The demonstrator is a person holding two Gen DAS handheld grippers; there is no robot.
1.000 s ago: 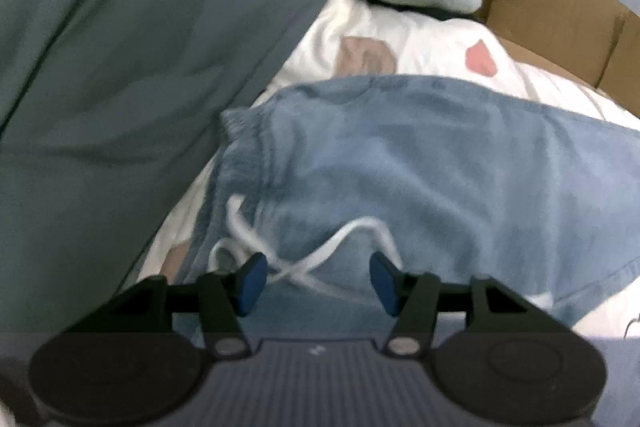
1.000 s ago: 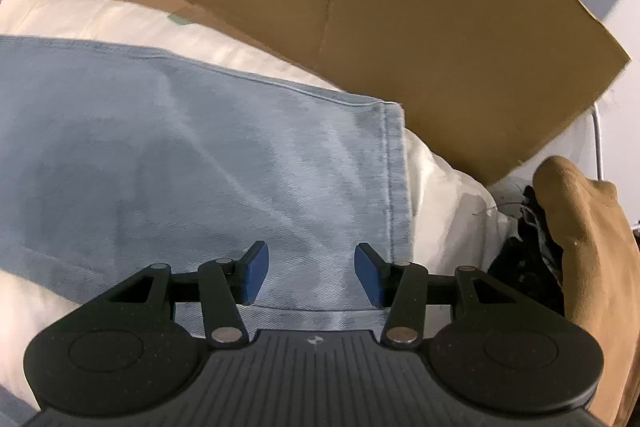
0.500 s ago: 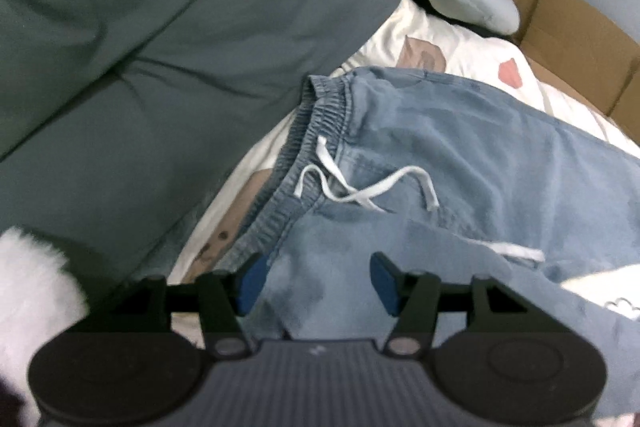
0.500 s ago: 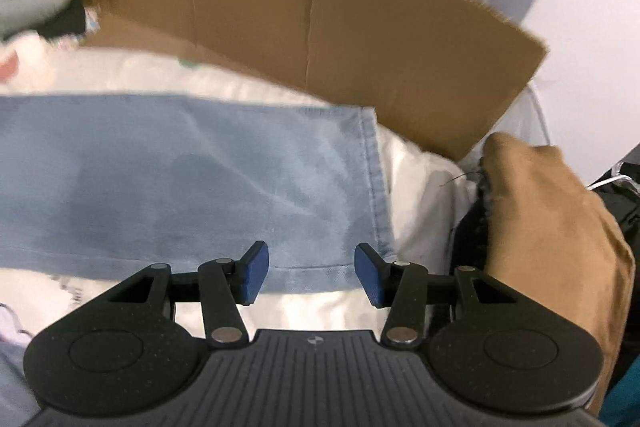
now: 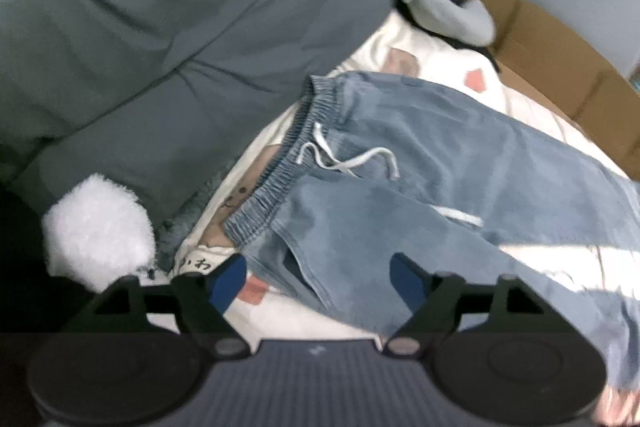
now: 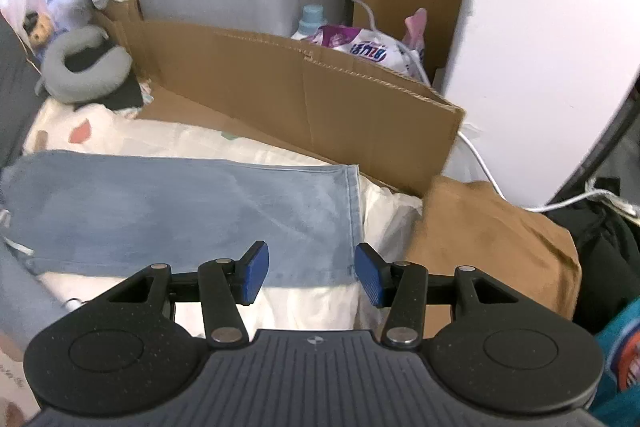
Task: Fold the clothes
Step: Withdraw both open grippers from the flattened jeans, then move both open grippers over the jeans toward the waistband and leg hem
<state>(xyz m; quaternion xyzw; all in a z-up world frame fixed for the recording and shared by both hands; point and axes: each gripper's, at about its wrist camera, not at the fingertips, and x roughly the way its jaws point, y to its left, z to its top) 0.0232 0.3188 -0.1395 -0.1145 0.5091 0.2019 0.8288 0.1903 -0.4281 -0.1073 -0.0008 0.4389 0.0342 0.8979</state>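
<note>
Light blue denim trousers (image 5: 420,179) lie spread on a white patterned sheet (image 5: 400,39). Their elastic waistband (image 5: 288,155) with a white drawstring (image 5: 352,163) is at the left. My left gripper (image 5: 318,277) is open and empty above the near hip pocket. In the right wrist view one trouser leg (image 6: 180,211) lies flat with its hem (image 6: 354,219) at the right. My right gripper (image 6: 308,273) is open and empty, raised above the hem's near corner.
A dark grey duvet (image 5: 160,47) and a white fluffy cushion (image 5: 96,231) lie left of the waistband. Cardboard panels (image 6: 320,107) stand along the far side. A grey neck pillow (image 6: 80,67) lies at the back. A brown garment (image 6: 492,251) is piled right of the hem.
Both grippers have pulled back and up from the trousers, so more of the bed and room shows. Both have stayed open and empty.
</note>
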